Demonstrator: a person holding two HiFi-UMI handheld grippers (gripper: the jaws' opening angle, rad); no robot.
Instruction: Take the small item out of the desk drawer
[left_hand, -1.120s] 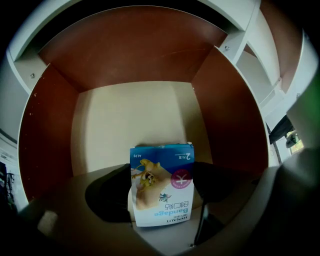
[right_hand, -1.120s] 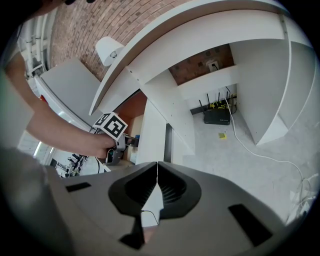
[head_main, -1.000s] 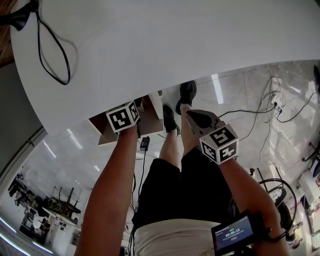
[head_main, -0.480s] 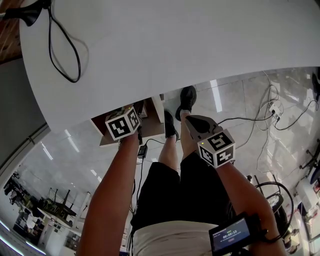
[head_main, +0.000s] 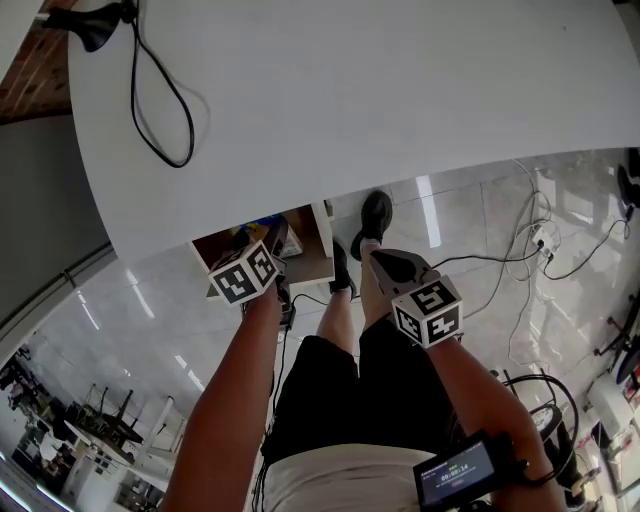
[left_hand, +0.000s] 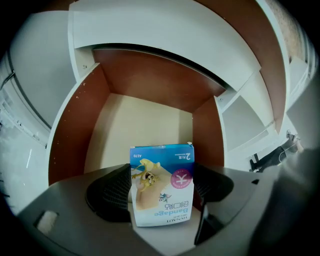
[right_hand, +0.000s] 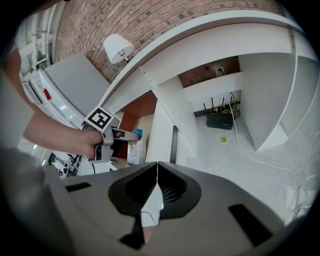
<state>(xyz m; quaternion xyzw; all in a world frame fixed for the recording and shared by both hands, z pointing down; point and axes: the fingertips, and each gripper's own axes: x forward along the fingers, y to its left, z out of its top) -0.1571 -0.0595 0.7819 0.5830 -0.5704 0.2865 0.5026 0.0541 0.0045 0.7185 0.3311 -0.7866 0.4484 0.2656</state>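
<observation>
The box (left_hand: 161, 185) carries print that stands upside down in the left gripper view: "Bandage" in blue letters, "HYNAUT" beside it, and "A170" at its far edge. The screen (head_main: 458, 472) at near right shows digits too small to read.

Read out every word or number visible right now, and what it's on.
"Bandage": upside down on the blue-and-white cardboard box held in the fingers of the left gripper.
"A170": on the blue band of the same box.
Brand line beside "Bandage": too small to be sure.
Black wrist screen: timer digits too blurred to read.
</observation>
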